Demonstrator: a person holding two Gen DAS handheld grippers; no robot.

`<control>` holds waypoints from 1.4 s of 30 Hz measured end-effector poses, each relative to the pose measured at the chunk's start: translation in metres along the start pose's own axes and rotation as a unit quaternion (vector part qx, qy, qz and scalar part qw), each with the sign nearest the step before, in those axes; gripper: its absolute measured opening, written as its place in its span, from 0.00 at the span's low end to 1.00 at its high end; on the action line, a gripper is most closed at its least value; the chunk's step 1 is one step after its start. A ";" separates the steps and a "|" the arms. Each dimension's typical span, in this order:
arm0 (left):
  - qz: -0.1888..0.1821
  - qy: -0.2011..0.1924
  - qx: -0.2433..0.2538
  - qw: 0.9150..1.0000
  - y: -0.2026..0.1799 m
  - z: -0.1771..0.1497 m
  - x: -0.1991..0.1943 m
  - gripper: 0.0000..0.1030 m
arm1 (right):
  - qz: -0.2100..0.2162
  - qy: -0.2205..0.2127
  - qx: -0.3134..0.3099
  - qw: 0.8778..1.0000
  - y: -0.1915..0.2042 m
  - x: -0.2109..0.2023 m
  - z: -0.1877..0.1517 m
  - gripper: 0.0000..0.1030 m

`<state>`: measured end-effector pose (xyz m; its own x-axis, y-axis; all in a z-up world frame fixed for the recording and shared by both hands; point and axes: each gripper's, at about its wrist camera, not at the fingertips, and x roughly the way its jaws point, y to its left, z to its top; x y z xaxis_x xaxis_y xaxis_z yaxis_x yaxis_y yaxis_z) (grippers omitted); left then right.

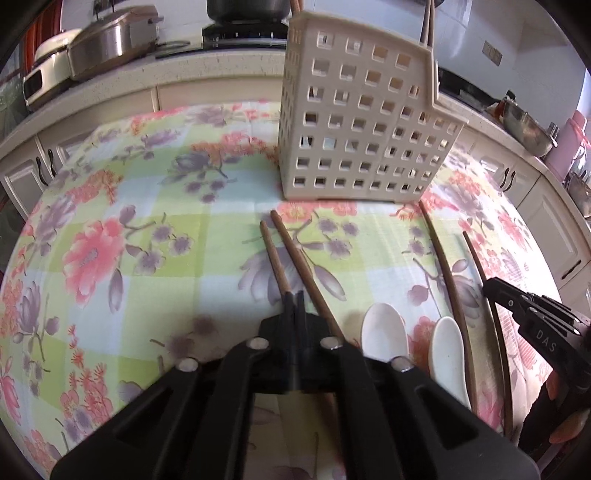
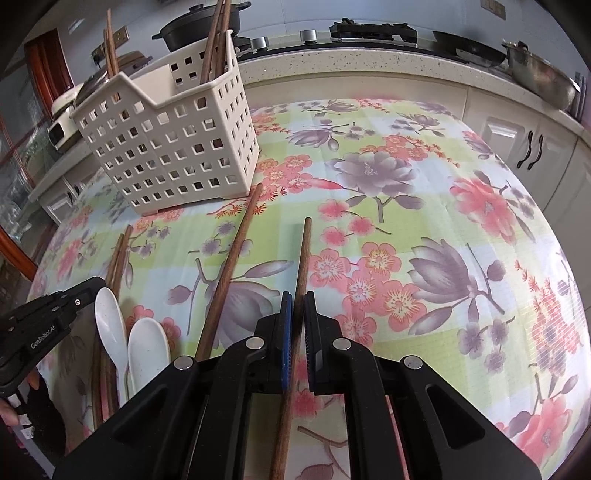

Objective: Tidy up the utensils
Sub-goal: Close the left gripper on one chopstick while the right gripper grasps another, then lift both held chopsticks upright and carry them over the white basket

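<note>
Left wrist view: left tool (image 1: 294,295) pitched down at the flowered worktop (image 1: 129,206), jaws pinched on the nearer of two brown chopsticks (image 1: 275,256); its partner (image 1: 306,266) just beside, flat on the cloth, both pointing toward the far edge. Right tool (image 1: 517,306) seen only from the side at the right edge of this view, grip not readable there.

Right wrist view: right tool (image 2: 298,306) likewise tilted down, blue pads closed against a single chopstick (image 2: 301,280) running between them and back under the tool. Another loose chopstick (image 2: 232,266) to its left, tip close to the basket's base. Left tool (image 2: 55,314) at the left edge, a fingertip showing below it.

Cream perforated utensil basket (image 2: 166,147) upright toward the far edge of the worktop, several chopsticks (image 2: 216,40) standing in it, contents visible only from the right side. Two white spoons (image 2: 144,350) lying side by side between the tools, near the front edge. Beyond the worktop, a kitchen counter (image 2: 369,62) with a black pot (image 2: 199,29) and a steel bowl (image 2: 539,74).
</note>
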<state>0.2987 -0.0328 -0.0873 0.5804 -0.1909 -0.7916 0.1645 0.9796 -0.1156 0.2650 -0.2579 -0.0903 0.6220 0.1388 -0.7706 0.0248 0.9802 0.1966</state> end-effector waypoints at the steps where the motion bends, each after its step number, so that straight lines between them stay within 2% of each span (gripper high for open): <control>1: -0.001 -0.002 0.000 1.000 0.001 0.000 -0.002 0.00 | 0.004 -0.002 0.003 1.000 -0.001 -0.002 0.000 0.07; 5: -0.001 -0.013 0.000 1.000 0.003 0.000 -0.011 0.00 | 0.007 -0.015 0.006 1.000 -0.002 -0.010 0.000 0.07; 11: -0.014 -0.008 -0.014 1.000 0.008 -0.002 -0.011 0.00 | 0.004 -0.011 0.006 1.000 0.000 -0.010 0.001 0.07; 13: -0.018 -0.003 -0.019 1.000 0.009 -0.003 -0.009 0.06 | 0.004 -0.010 0.007 1.000 0.000 -0.010 0.000 0.07; 15: -0.021 0.001 -0.025 0.999 0.010 -0.002 -0.006 0.18 | 0.004 -0.007 0.009 1.000 -0.001 -0.008 -0.001 0.07; 16: -0.021 0.002 -0.027 0.999 0.009 -0.001 -0.004 0.18 | 0.004 -0.007 0.009 1.000 -0.001 -0.008 -0.001 0.07; 20: -0.012 0.011 -0.026 1.000 0.005 0.001 0.008 0.18 | 0.004 -0.006 0.009 1.000 -0.002 -0.007 -0.001 0.07; 23: 0.008 0.005 -0.012 1.000 0.001 0.002 0.011 0.08 | 0.004 -0.006 0.009 1.000 -0.001 -0.007 -0.001 0.07; 27: 0.017 -0.002 0.002 1.000 -0.003 -0.002 0.009 0.07 | 0.005 -0.007 0.009 1.000 -0.002 -0.007 -0.001 0.07; 32: 0.005 -0.015 -0.010 1.000 0.002 -0.003 0.000 0.06 | 0.013 -0.029 0.006 0.999 -0.001 -0.019 0.001 0.07; 42: -0.018 -0.077 -0.013 0.997 0.006 0.001 -0.056 0.05 | 0.027 -0.090 -0.005 0.996 0.008 -0.061 0.010 0.06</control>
<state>0.2683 -0.0162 -0.0427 0.6905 -0.2306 -0.6856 0.1671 0.9730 -0.1591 0.2349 -0.2597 -0.0357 0.7530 0.1646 -0.6371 -0.0199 0.9735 0.2280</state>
